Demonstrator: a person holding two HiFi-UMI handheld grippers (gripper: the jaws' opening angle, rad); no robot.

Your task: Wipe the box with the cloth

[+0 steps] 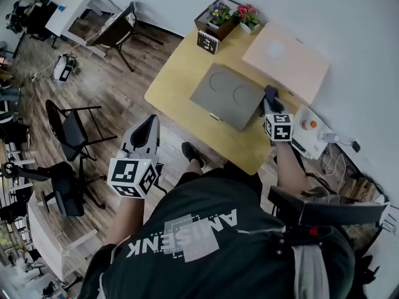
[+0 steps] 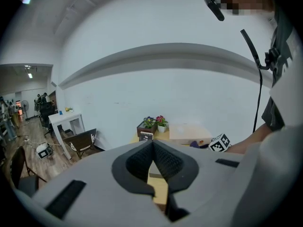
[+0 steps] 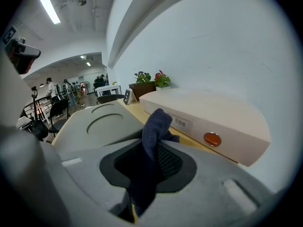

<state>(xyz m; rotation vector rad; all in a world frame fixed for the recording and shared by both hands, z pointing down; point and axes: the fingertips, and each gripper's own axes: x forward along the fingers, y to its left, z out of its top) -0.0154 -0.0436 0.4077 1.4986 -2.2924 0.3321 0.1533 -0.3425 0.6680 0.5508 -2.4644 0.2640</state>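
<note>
A dark blue cloth (image 3: 154,125) is pinched in my right gripper (image 3: 151,143), which is shut on it. In the head view that gripper (image 1: 271,103) sits over the right part of the wooden table (image 1: 171,83), with the cloth (image 1: 270,93) sticking out ahead, between a flat grey box (image 1: 225,95) with two round recesses and a pale beige box (image 1: 285,60). The beige box (image 3: 213,115) lies just right of the cloth, the grey box (image 3: 97,124) to its left. My left gripper (image 1: 148,126) hangs off the table over the floor, shut and holding nothing, as the left gripper view (image 2: 152,143) shows.
Two potted flowers (image 1: 234,15) and a marker card (image 1: 207,42) stand at the table's far corner by the wall. A white device with an orange cap (image 1: 310,124) and cables lie right of the table. Black chairs (image 1: 72,129) stand on the wooden floor to the left.
</note>
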